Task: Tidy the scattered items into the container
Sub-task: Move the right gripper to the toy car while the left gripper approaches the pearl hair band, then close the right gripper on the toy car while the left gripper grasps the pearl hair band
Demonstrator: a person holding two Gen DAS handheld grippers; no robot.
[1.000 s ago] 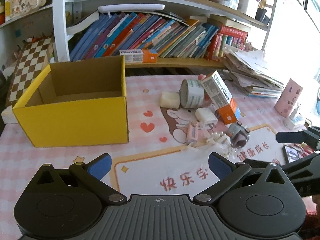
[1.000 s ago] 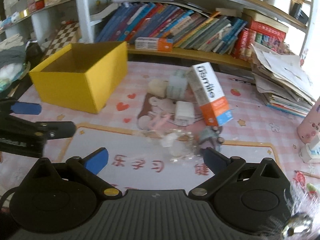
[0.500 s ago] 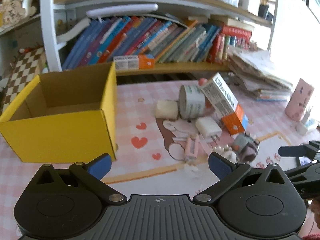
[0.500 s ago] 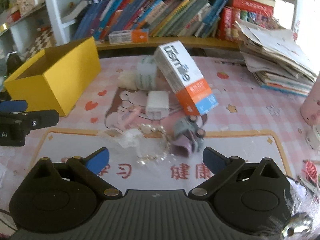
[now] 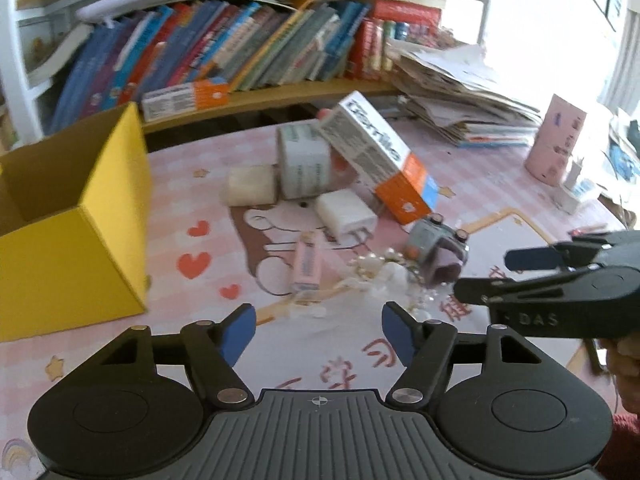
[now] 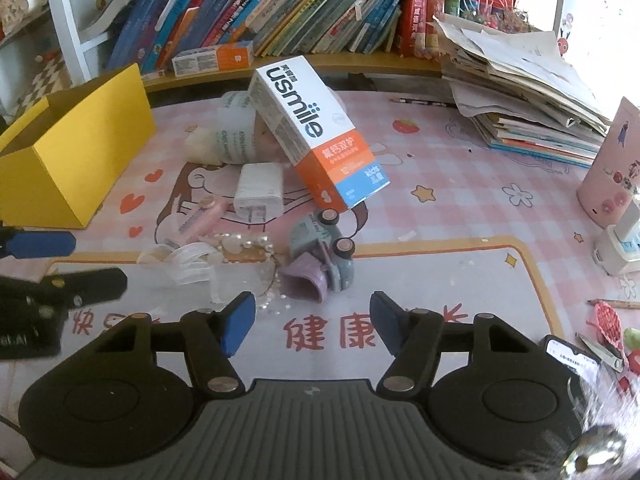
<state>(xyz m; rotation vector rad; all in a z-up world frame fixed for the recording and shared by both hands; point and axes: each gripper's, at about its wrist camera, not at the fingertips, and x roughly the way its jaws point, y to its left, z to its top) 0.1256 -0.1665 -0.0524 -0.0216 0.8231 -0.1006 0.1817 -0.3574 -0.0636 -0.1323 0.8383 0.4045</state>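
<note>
A scattered pile lies on the pink mat: a white-and-orange toothpaste box (image 5: 380,160) (image 6: 316,136) leaning on a tape roll (image 5: 304,164) (image 6: 236,136), a white charger (image 5: 346,214) (image 6: 260,188), a pink stick (image 5: 307,264) (image 6: 204,220), a grey toy car (image 5: 436,248) (image 6: 324,248) and a beaded ribbon (image 5: 384,276) (image 6: 192,260). The yellow box (image 5: 100,220) (image 6: 80,152) stands open-topped to the left. My left gripper (image 5: 318,332) (image 6: 76,264) hovers before the pink stick and ribbon, its jaws closing with nothing between them. My right gripper (image 6: 312,320) (image 5: 492,276) hovers just before the toy car, jaws closing, also empty.
A bookshelf (image 6: 280,12) runs along the back, with another toothpaste box (image 5: 184,96) on its ledge. A paper stack (image 6: 520,92) and a pink cylinder (image 6: 612,168) stand at the right. A phone (image 6: 572,356) and scissors (image 6: 600,350) lie at the near right.
Both grippers have moved forward and down toward the pile, which now looms larger. Both pairs of jaws have narrowed. Nothing on the mat has shifted.
</note>
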